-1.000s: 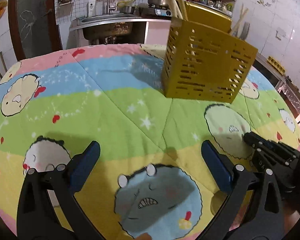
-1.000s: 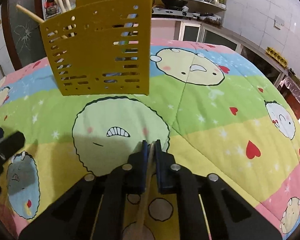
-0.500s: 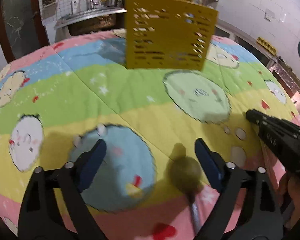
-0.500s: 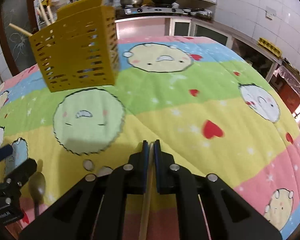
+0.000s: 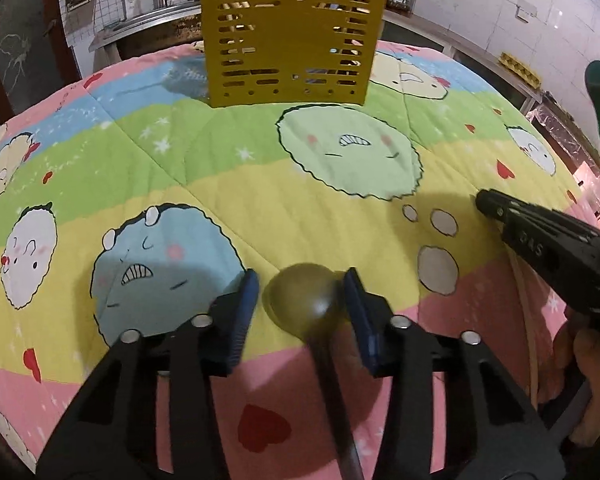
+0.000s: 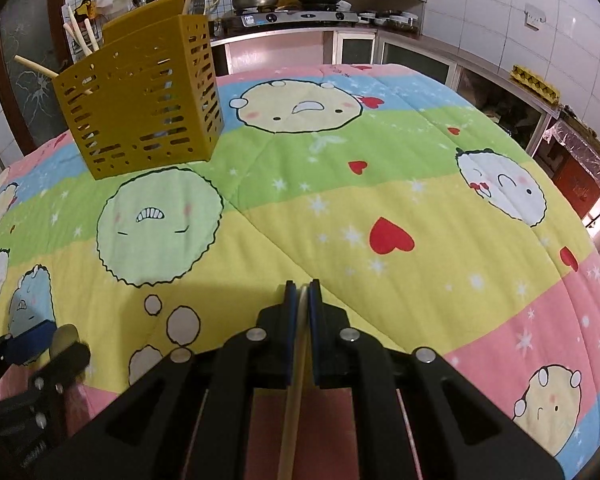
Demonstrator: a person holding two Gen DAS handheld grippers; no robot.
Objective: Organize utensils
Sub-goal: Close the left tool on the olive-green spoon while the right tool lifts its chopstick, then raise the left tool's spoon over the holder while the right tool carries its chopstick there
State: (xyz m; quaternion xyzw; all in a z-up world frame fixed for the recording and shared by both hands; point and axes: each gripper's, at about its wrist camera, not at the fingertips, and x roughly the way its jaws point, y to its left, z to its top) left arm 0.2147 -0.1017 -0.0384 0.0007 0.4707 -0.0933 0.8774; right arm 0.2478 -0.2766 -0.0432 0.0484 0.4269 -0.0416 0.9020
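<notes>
Behind, kitchen with stove (image 6: 292, 16) and sink (image 5: 148, 26). Cartoon quilt (image 5: 228, 184) over counter; yellow slotted caddy (image 5: 290, 38) near far edge, holding chopsticks. Left claw (image 5: 300, 292) spread around spoon (image 5: 306, 298) near front edge. Right claw (image 6: 302, 294) clamped on chopstick (image 6: 294, 384).

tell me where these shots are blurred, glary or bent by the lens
Left wrist view: sharp overall; a small glare spot sits on the spoon bowl, and a green glow smears the right edge. Right wrist view: the left hand-held gripper is motion-blurred at lower left, the rest crisp. Both views: fisheye bends the quilt into a dome, the yellow utensil holder leans, corners go black.
</notes>
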